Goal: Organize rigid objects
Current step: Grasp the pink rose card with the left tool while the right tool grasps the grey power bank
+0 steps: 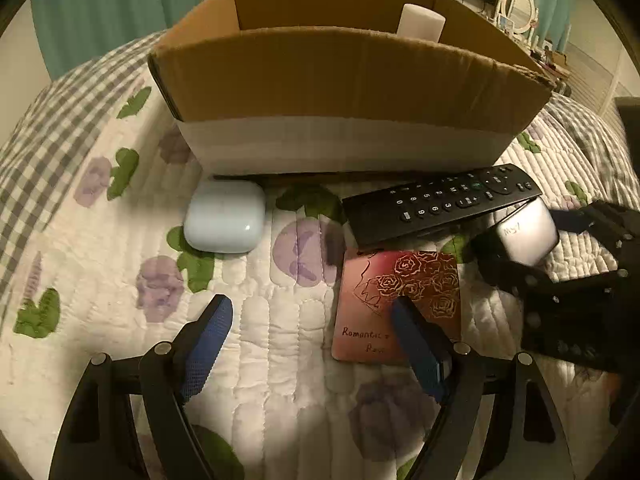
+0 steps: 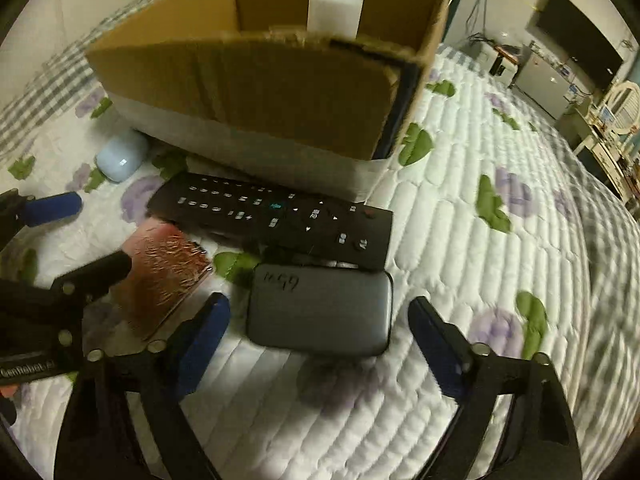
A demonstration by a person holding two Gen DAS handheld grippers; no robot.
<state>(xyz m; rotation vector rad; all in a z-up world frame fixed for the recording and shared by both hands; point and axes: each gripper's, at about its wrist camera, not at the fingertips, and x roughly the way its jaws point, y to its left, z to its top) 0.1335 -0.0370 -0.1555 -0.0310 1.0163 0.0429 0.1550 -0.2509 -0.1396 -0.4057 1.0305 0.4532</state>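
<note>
A cardboard box (image 1: 352,76) stands on the quilted bed with a white cylinder (image 1: 420,22) inside. In front of it lie a pale blue earbud case (image 1: 224,216), a black remote (image 1: 440,202), a red rose-printed card (image 1: 400,300) and a grey case (image 2: 320,314) marked in pen. My left gripper (image 1: 312,320) is open, its right finger over the card. My right gripper (image 2: 320,320) is open, its fingers on either side of the grey case, and it shows in the left wrist view (image 1: 532,240) around that case (image 1: 528,232).
The box (image 2: 256,92) sits close behind the remote (image 2: 276,216). The quilt (image 2: 480,200) stretches to the right. A dresser with a mirror (image 2: 616,112) and a TV (image 2: 576,36) stand far off in the room.
</note>
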